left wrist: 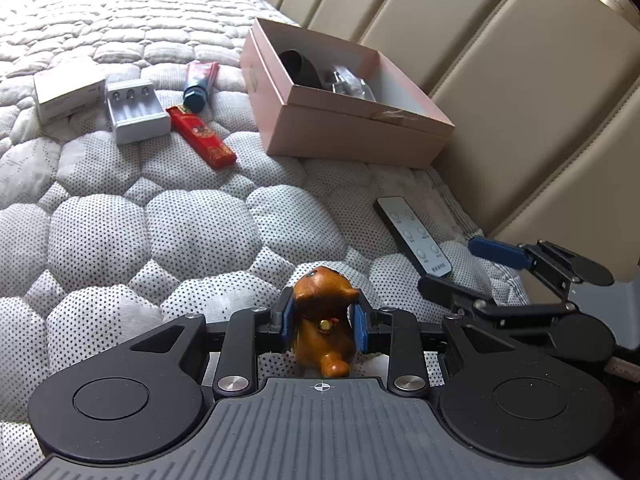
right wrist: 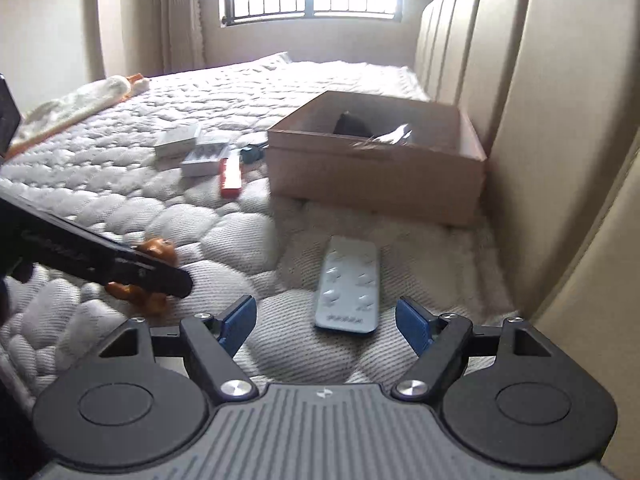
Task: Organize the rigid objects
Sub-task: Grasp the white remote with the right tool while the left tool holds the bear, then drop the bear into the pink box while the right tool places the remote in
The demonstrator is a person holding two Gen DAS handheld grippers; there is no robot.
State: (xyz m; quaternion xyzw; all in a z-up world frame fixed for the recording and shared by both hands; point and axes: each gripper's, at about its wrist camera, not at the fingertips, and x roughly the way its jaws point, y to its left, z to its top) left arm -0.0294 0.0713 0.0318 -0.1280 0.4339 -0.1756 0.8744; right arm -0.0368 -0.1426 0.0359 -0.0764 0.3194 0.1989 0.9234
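Observation:
My left gripper [left wrist: 323, 320] is shut on a small brown wooden animal figurine [left wrist: 324, 308], held between its blue pads just above the quilted mattress. The figurine also shows in the right wrist view [right wrist: 154, 256], partly hidden behind the left gripper's body. My right gripper [right wrist: 326, 320] is open, its fingers on either side of the near end of a grey remote control [right wrist: 348, 284] lying on the mattress; the remote also shows in the left wrist view [left wrist: 414, 234]. A pink open box [left wrist: 348, 120] stands by the headboard with a black object and a clear item inside.
On the mattress left of the box lie a red packet [left wrist: 202, 138], a blue-capped tube [left wrist: 200, 84], a white battery charger [left wrist: 134, 110] and a white carton [left wrist: 66, 94]. The beige padded headboard [left wrist: 540, 92] runs along the right. A folded towel [right wrist: 80, 104] lies far left.

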